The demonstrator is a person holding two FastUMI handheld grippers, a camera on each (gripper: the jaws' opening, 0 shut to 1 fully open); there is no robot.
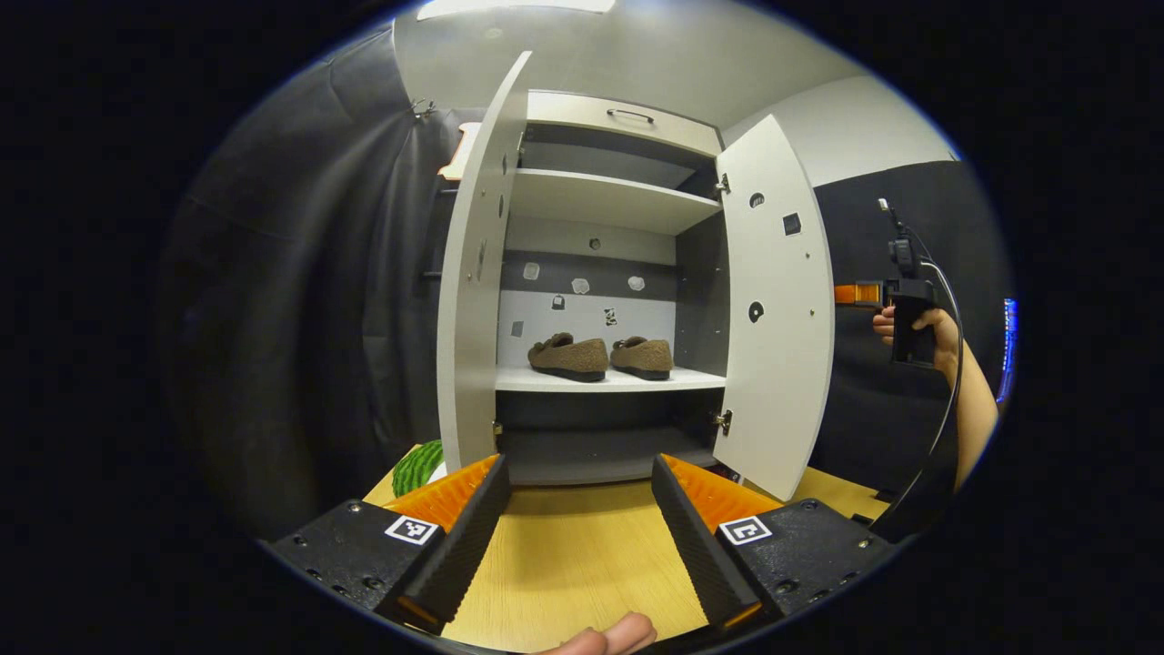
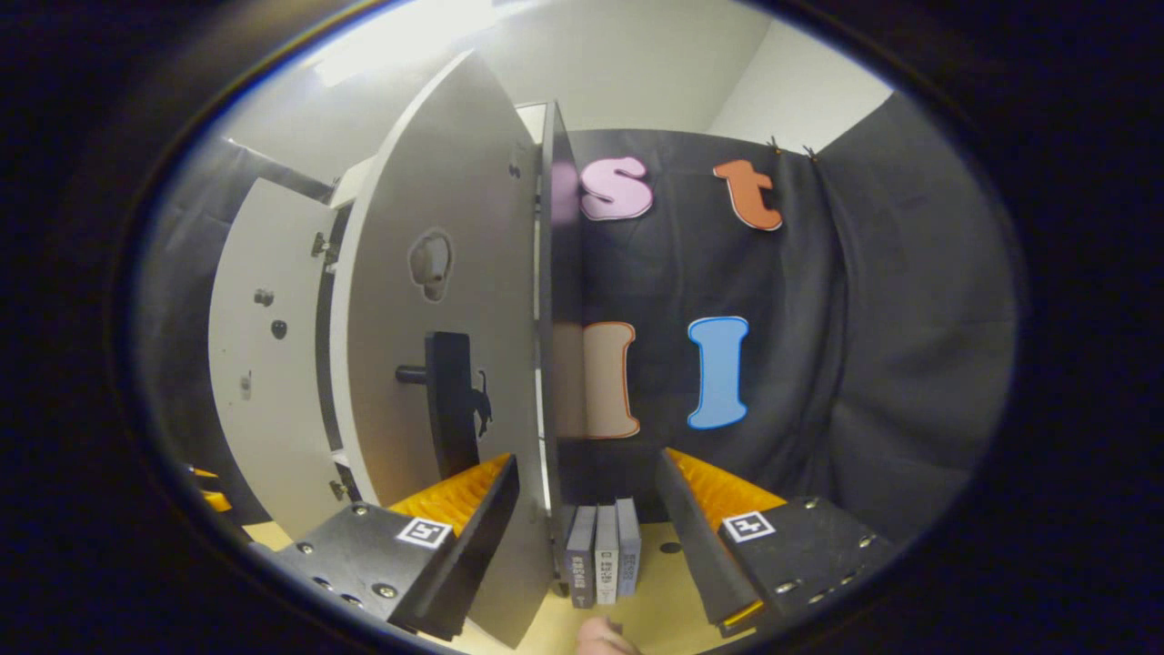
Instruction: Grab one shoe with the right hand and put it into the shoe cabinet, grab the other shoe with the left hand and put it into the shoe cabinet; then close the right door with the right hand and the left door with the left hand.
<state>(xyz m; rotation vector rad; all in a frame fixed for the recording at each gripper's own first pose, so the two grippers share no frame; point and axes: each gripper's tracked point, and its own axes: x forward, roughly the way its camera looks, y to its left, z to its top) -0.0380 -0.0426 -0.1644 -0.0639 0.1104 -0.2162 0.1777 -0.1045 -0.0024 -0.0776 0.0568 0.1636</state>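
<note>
Right gripper view is showing the right door point(image 2: 436, 364) standing edge-on, its free edge running upright between the spread fingers of the right tongs point(image 2: 582, 537), which are gripping nothing. Judged from this, the swing shut falls to these tongs, since they are nearest. Left gripper view is showing both shoes point(image 1: 600, 357) sitting side by side on the cabinet shelf point(image 1: 611, 380), toes pointing right. The left door point(image 1: 471, 291) is hanging open just beyond the released left tongs point(image 1: 577, 537). Both are hovering over the wooden desk point(image 1: 573, 555); black cloth is lining the booth.
</note>
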